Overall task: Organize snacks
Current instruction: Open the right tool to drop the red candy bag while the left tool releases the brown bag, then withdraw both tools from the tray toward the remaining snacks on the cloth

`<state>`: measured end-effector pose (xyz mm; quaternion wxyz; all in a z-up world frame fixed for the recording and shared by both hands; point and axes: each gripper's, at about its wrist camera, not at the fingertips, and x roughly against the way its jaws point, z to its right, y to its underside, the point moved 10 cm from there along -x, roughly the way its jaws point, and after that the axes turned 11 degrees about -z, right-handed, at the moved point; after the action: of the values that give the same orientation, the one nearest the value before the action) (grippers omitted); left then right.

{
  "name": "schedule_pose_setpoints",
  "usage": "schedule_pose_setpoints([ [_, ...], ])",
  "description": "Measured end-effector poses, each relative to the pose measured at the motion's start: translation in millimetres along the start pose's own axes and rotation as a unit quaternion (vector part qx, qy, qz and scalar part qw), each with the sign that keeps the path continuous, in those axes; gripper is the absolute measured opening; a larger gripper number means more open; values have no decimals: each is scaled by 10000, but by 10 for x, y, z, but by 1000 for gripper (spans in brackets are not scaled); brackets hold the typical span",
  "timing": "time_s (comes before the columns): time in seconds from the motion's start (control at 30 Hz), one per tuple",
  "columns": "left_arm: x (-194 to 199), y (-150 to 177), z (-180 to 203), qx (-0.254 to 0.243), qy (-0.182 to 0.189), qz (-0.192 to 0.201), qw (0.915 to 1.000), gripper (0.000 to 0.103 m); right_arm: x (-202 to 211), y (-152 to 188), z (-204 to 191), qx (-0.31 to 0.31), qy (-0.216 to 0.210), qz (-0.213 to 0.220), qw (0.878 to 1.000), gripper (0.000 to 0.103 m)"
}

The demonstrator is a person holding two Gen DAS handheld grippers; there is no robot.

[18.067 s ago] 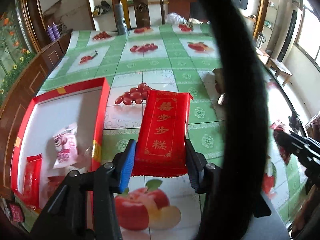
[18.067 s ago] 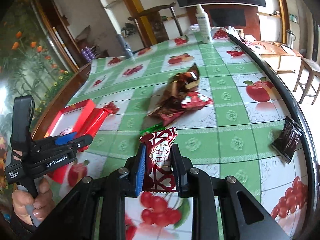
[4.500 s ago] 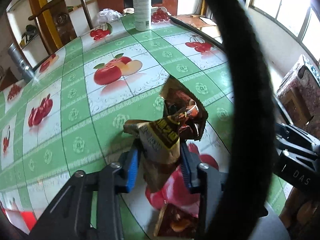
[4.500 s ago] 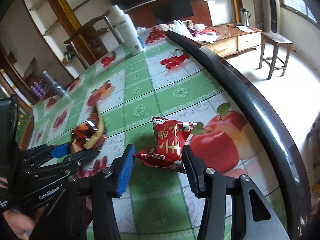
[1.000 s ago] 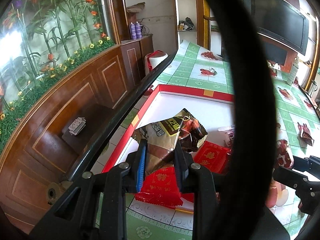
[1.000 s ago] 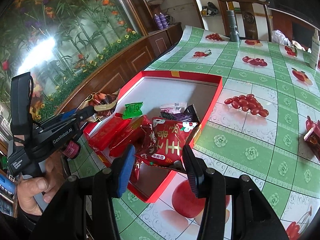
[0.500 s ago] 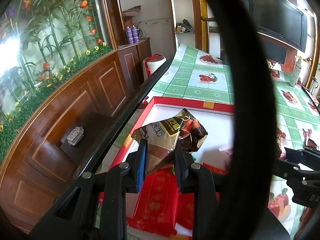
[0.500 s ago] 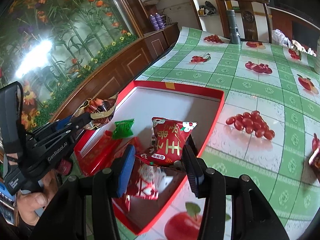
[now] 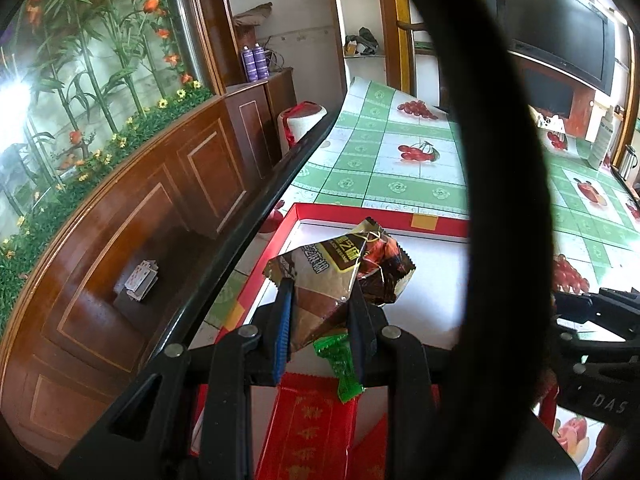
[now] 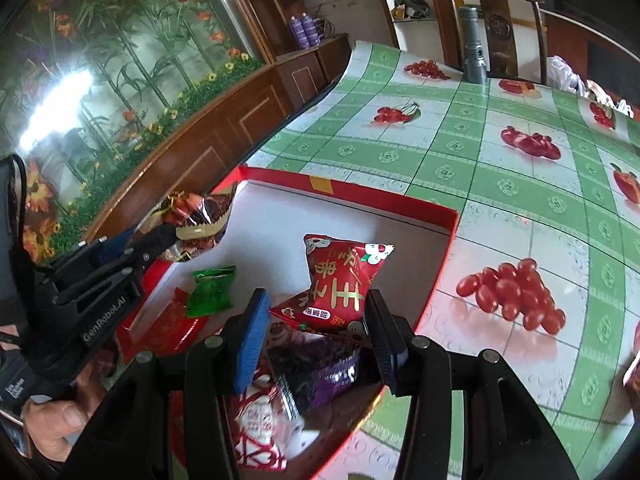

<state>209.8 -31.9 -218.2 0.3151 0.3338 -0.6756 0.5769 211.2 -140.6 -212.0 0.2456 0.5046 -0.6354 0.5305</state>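
My left gripper (image 9: 320, 312) is shut on a brown snack packet (image 9: 340, 272) and holds it above the near-left part of the red box (image 9: 376, 216). In the right wrist view the same gripper (image 10: 160, 240) and the brown packet (image 10: 200, 216) hang over the box's left wall. My right gripper (image 10: 316, 336) is shut on a red snack packet (image 10: 340, 280) above the box (image 10: 444, 248). In the box lie a green candy (image 10: 210, 288), a purple packet (image 10: 320, 364), a red-and-white packet (image 10: 260, 432) and flat red packets (image 9: 312, 428).
The box stands near the left edge of a table with a green-and-white fruit tablecloth (image 10: 500, 168). A grey flashlight (image 10: 474, 56) and a wooden chair (image 10: 504, 20) are at the far end. A wooden cabinet (image 9: 140, 220) runs along the left.
Both grippers have moved further over the box with their packets still held. The green candy and the purple packet now show closer below them.
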Motion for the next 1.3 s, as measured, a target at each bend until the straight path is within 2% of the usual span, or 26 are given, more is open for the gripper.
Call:
schedule_pose_setpoints([
  [0.27, -179, 15, 21, -22, 46, -233, 9997, 27, -140, -51, 40, -13, 19, -110, 9999, 48],
  [0.53, -387, 60, 49, 66, 140, -634, 9979, 28, -247, -72, 52, 20, 74, -237, 9997, 49],
  [0.57, -389, 60, 41, 97, 140, -640, 9978, 30, -259, -68, 54, 23, 86, -263, 9996, 50],
  [0.63, -381, 61, -1, 191, 108, -687, 9974, 46, -263, -54, 57, -10, 86, -296, 9995, 50],
  [0.67, -345, 51, -26, 238, 96, -636, 9976, 59, -243, -45, 60, -41, 47, -281, 9996, 50],
  [0.7, -319, 41, -37, 245, 82, -588, 9979, 64, -212, -36, 62, -54, 30, -248, 9997, 50],
  [0.83, -158, 10, -69, 276, 70, -404, 9988, 71, -108, -16, 80, -110, 11, -157, 9998, 51],
  [1.3, 223, 206, 81, 277, 282, -281, 9988, 72, 399, 305, 102, -262, -81, 155, 9995, 58],
])
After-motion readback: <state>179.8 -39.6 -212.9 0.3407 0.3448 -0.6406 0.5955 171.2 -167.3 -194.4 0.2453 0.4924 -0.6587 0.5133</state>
